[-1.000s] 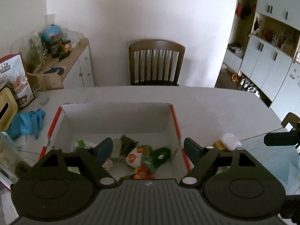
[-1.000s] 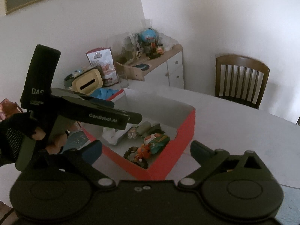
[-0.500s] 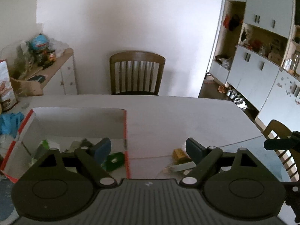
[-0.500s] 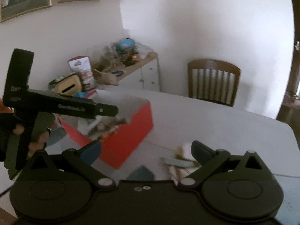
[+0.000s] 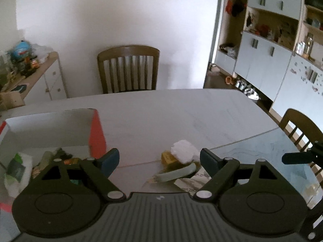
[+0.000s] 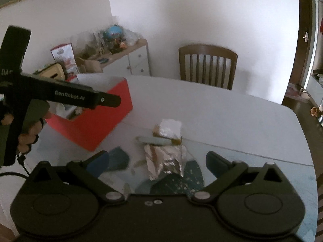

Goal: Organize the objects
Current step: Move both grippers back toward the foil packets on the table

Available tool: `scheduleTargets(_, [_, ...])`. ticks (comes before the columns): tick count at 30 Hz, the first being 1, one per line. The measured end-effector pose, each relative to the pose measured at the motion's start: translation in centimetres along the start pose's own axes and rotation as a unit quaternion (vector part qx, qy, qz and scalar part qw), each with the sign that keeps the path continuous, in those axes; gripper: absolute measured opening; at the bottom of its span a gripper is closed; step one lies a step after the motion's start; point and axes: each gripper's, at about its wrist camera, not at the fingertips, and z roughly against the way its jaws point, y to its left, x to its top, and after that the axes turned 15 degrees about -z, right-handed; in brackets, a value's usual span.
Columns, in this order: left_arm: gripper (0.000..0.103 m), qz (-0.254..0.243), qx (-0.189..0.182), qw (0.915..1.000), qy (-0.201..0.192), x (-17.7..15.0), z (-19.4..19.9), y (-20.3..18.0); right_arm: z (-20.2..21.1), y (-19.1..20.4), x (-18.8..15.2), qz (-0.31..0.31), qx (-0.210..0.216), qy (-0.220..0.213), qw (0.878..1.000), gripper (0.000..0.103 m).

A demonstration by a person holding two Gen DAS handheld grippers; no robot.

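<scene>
Left gripper [image 5: 159, 161] and right gripper [image 6: 155, 164] — both released — hover above wrappers [image 6: 164, 159] beside red box [image 6: 94, 129].

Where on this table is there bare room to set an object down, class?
Free: the table between the red box, the far chair and the small pile. Crowded: the pile itself, foil wrapper, pale tube, white wad, and inside the box.

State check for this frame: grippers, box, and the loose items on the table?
left gripper: open, empty.
right gripper: open, empty.
red box: open-topped, holding items.
white wad: on table, outside box.
pale tube: lying flat.
foil wrapper: crumpled on table.
</scene>
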Motion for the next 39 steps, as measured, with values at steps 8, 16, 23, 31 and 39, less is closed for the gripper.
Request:
scheduleTargets(8, [0.087, -0.02, -0.017, 0.9994, 0.021, 0.0, -4.1, -1.5, -3.6, -1.3, -0.9, -0.012, -0.006, 0.027, 1.0, 0.101])
scheduleTargets(16, [0.087, -0.036, -0.037, 0.9983, 0.028, 0.3, -7.8, -2.7, -7.0, -1.7, -1.4, -0.016, -0.002, 0.049, 0.999, 0.101])
scheduleTargets(23, [0.087, -0.039, -0.049, 0.9972, 0.041, 0.6, -11.3, -3.5, -9.6, -1.6, -1.6, -0.015, -0.007, 0.057, 0.998, 0.1])
scheduleTargets(31, [0.087, -0.057, -0.06, 0.9951, 0.054, 0.1, -14.0, -4.2, -12.0, -2.0, -1.8, -0.025, -0.001, 0.077, 0.997, 0.099])
scheduleTargets(39, [0.087, -0.066, -0.064, 0.9942, 0.055, -0.2, -15.0, -4.5, -13.5, -1.9, -2.1, -0.03, -0.005, 0.082, 0.996, 0.093])
